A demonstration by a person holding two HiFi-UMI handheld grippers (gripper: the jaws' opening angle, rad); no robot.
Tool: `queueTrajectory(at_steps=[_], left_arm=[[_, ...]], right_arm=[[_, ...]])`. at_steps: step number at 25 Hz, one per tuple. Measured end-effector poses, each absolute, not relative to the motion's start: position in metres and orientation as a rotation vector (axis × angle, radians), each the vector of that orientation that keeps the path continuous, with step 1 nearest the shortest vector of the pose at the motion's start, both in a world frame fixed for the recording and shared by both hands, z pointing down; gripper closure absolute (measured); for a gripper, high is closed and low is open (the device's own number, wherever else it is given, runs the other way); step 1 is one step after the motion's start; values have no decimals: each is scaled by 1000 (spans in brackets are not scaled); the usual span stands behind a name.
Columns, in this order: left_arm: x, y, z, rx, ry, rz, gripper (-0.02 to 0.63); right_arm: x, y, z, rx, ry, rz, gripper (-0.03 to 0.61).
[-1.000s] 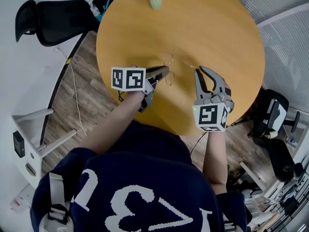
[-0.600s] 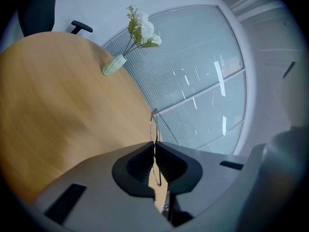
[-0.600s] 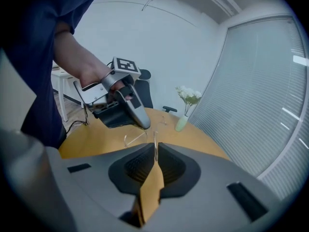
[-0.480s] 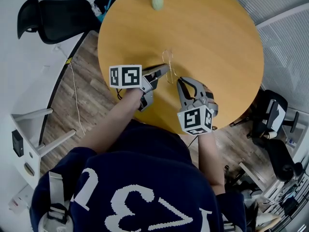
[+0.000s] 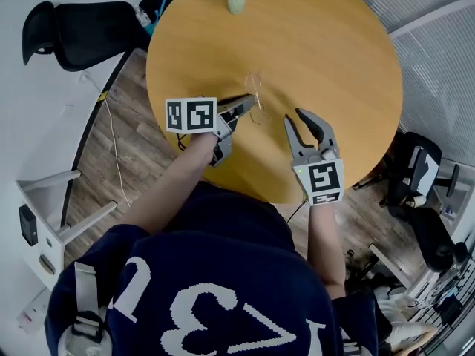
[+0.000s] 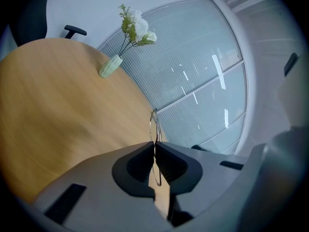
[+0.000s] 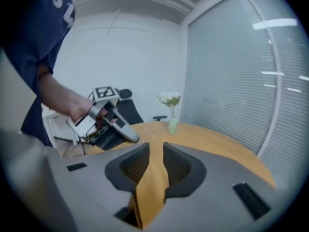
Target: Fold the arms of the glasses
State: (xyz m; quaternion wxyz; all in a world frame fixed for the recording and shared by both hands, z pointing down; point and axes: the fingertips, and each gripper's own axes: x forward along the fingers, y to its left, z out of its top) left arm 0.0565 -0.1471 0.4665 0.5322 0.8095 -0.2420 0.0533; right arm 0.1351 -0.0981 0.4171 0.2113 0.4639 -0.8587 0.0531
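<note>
Thin wire-rimmed glasses (image 5: pixel 255 95) are held just above the round wooden table (image 5: pixel 334 50), and I cannot tell whether they touch it. My left gripper (image 5: pixel 247 107) is shut on their rim; in the left gripper view the wire rim (image 6: pixel 153 124) rises from between the closed pads (image 6: pixel 155 146). My right gripper (image 5: pixel 299 117) hangs a short way to the right of the glasses, apart from them. Its jaws are opening with nothing between them; only tabletop shows through the gap (image 7: pixel 155 151). The right gripper view also catches the left gripper (image 7: pixel 113 124) and, faintly, the glasses (image 7: pixel 152 136).
A small green vase with white flowers (image 5: pixel 236 1) stands at the table's far edge. A black office chair (image 5: pixel 67 32) is off the table's left side, and another chair (image 5: pixel 419 176) is to the right. Glass walls with blinds (image 7: pixel 231 81) lie beyond the table.
The right gripper came in to the glasses, then drew back to the right with its jaws wider apart. The temple arm that stuck out to the right no longer does. The left gripper stayed put.
</note>
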Motion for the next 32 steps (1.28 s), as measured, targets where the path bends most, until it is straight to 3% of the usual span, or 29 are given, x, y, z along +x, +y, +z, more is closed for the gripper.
queueTrajectory(at_steps=[10, 24, 32], left_arm=[[61, -177, 505, 2012, -598, 346, 591], [60, -200, 568, 2177, -553, 1148, 591], [98, -176, 580, 2180, -515, 1148, 591]], right_arm=[[198, -105, 397, 1601, -2417, 291, 488], [205, -105, 414, 1593, -2391, 356, 489], [201, -105, 420, 1573, -2399, 374, 489]])
